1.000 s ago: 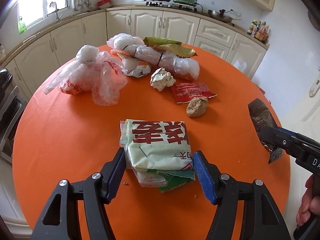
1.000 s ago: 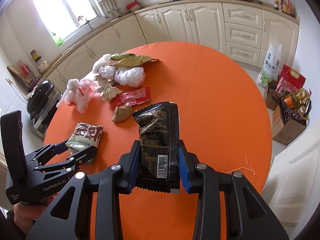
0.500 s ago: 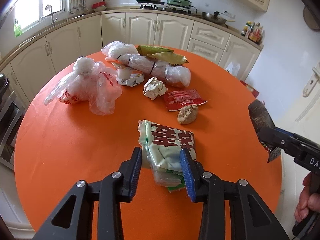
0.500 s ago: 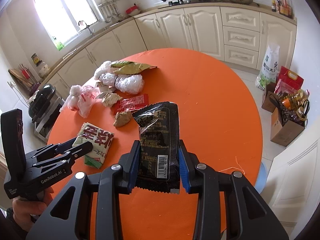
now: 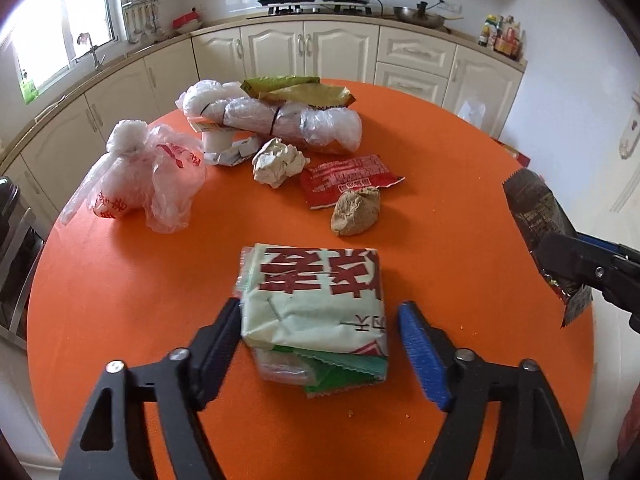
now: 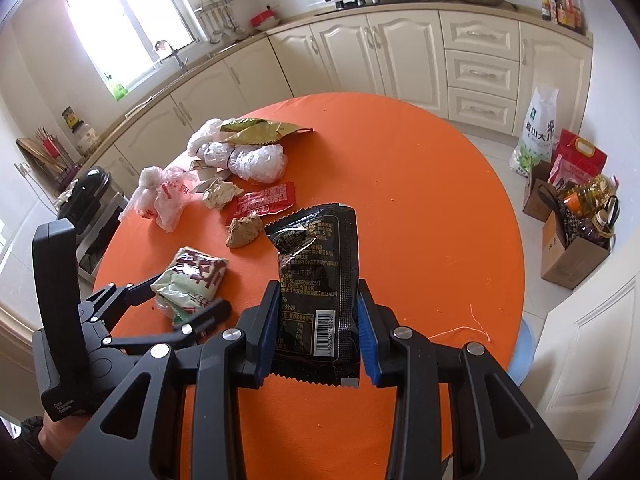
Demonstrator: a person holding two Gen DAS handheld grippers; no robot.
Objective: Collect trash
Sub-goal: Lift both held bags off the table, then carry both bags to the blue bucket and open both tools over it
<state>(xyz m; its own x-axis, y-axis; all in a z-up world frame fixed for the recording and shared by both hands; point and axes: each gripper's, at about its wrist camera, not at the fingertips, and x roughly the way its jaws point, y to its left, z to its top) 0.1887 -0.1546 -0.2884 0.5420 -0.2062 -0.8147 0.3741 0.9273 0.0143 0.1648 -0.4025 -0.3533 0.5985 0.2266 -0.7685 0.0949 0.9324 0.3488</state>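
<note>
Orange table [image 5: 460, 184] bears seven trash pieces; left gripper [image 5: 320, 344] jaws just released the green packet [image 5: 316, 300], right gripper [image 6: 318, 332] jaws clench one black wrapper [image 6: 320, 272].

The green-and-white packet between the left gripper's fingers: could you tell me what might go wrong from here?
The left gripper has just been opening; its jaws straddle the green-and-white packet with a gap at the blue pad, so lifting now would likely leave it behind. Loose wrappers stick out underneath and could slip free. The right gripper pinches only the black packet's lower end, so it might sag.
</note>
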